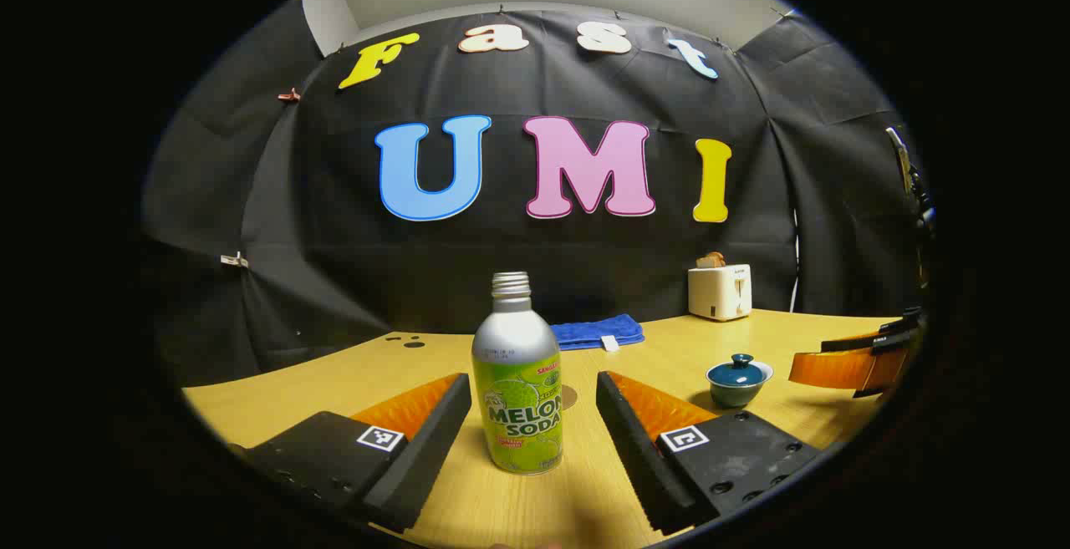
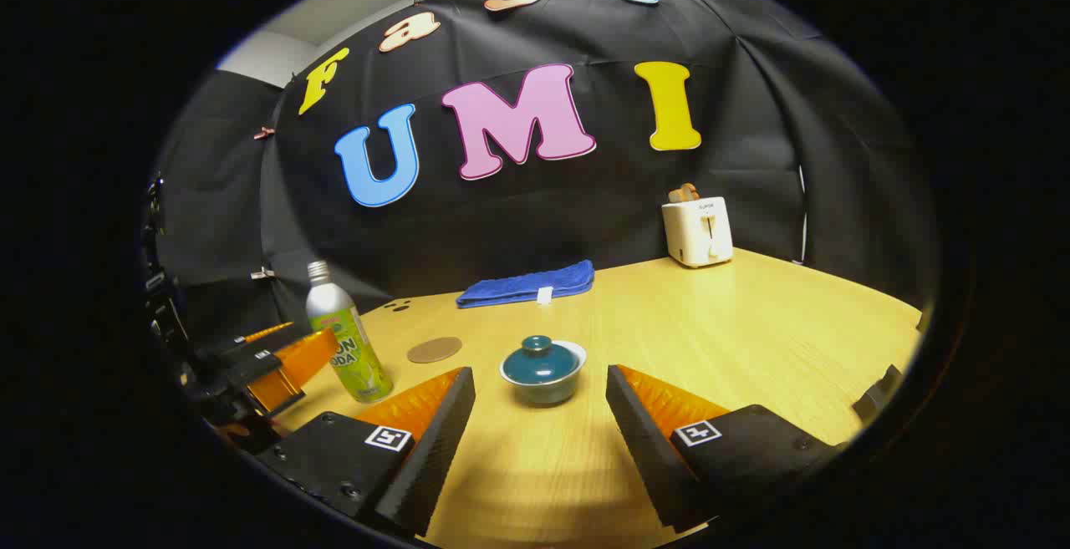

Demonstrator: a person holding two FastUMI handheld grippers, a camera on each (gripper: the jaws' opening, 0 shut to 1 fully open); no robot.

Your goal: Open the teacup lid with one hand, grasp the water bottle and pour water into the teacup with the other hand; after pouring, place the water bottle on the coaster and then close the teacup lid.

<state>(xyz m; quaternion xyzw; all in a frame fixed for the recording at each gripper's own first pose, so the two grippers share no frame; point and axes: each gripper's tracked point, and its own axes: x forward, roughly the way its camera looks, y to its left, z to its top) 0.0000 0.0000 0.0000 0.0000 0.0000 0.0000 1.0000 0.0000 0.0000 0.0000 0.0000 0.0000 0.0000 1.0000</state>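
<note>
I am at the very start, by my reading: the lid is on the teacup and the bottle is untouched. My left hand-held gripper (image 1: 535,424) has its fingers spread wide, with the water bottle (image 1: 517,382) standing upright on the worktop (image 1: 777,336) right between them and touching neither. My right hand-held gripper (image 2: 539,428) is just as wide apart, and the teacup (image 2: 543,373) sits straight ahead of its fingers, a little beyond the tips, lid (image 2: 539,358) in place.

The next move, I judge, asks two things: my right fingers go forward and down to pinch the small knob on the lid (a fiddly target for pads this broad), and my left fingers close on the bottle's body below the shoulder, squarely enough that it does not tip.

The coaster (image 2: 434,349) lies ahead and to the left of my right hand-held gripper, near the bottle; from the left gripper view it is mostly hidden behind the bottle. I cannot tell how full the bottle is, since its body is opaque, and the neck looks uncapped though I cannot be sure.
</note>
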